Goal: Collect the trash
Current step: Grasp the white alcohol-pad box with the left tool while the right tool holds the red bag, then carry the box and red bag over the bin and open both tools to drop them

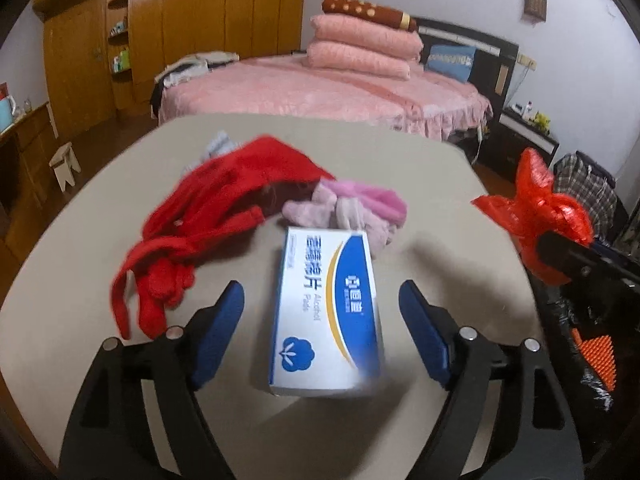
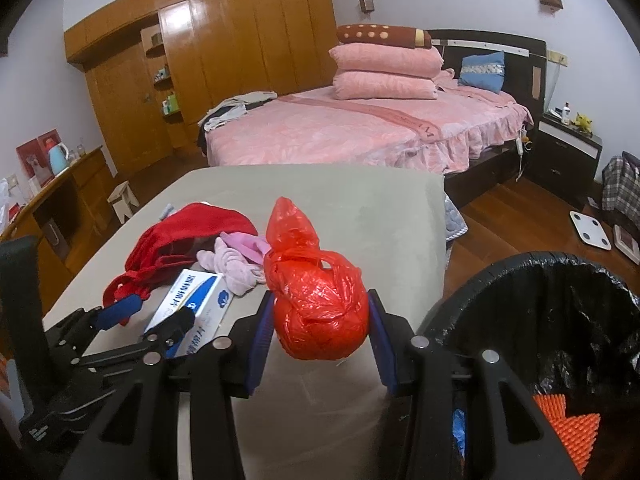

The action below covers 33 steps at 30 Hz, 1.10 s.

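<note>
A knotted red bag is clamped between the blue pads of the right gripper, its tied top pointing to 12 o'clock. It is held above the grey table, near the table's edge. A bin lined with black plastic is seen at 4 o'clock of the bag, beside the table. In the left wrist view the same bag is seen at 3 o'clock, off the table's rim.

The left gripper is spread wide, and a white and blue box lies flat on the table between its fingers, touched by neither. At 12 o'clock of the box pink cloth is bunched, touching its far end. At 10 o'clock a red garment is sprawled.
</note>
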{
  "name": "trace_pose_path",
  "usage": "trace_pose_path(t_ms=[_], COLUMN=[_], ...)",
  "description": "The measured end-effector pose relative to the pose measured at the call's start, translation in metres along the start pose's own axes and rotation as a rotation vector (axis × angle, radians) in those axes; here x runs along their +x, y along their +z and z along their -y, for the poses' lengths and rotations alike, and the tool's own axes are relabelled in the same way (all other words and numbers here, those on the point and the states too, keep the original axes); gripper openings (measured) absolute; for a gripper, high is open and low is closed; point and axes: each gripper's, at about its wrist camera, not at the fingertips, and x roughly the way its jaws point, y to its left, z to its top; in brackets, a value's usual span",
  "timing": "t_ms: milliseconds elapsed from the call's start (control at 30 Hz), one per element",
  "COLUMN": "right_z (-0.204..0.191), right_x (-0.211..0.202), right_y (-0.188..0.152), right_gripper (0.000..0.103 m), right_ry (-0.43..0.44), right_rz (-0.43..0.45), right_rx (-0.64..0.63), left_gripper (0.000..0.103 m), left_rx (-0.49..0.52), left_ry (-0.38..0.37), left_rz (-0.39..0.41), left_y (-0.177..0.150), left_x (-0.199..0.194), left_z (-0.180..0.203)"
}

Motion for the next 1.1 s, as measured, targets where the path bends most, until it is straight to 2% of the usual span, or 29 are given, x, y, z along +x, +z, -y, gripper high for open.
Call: trace_pose_path(t_ms=[133,167,200,267,433,600,1100], right_z=[0.002,0.002,0.001,0.0,-0.002,-0.003,0.014], right_x=[0.004,0.005,0.005,0.004,-0.004,-0.017,-0.077], right_y=[-0.001,-0.001,-0.001,-0.001,0.002,0.005,0.013], right_gripper=[0.045,0.045,0.045,0.045,0.045,0.045,0.045], right_ry=[-0.001,0.001,0.002,0.004,0.007,0.007,-0.008], right_rz=[-0.01,-0.013,-0.013,-0.012,0.006,0.031,0.126], right_rx=[0.005,0.006,0.006,0.003,-0.004,-0.004,0.021], left_gripper=[0.076,0.07,0.053,0.053,0.053,0.053,0.053], left_rx=[0.01,0.008,0.008,0.01,0.018,0.013,0.052], left_ry=[0.011,-0.001,-0.012,-0.026,-0.017,-0.029,-0.079], left_rz=[-0.076,-0.088,-0.096,-0.099,-0.001,0.053,0.146], left_y=[-0.002,-0.002,-0.001,-0.001,0.004,0.017,0.032], left_x=[0.017,0.02,0.021,0.022,-0.003,-0.029,-0.09], left_z=[0.001,0.001,0.0,0.0,0.002,0.006,0.044])
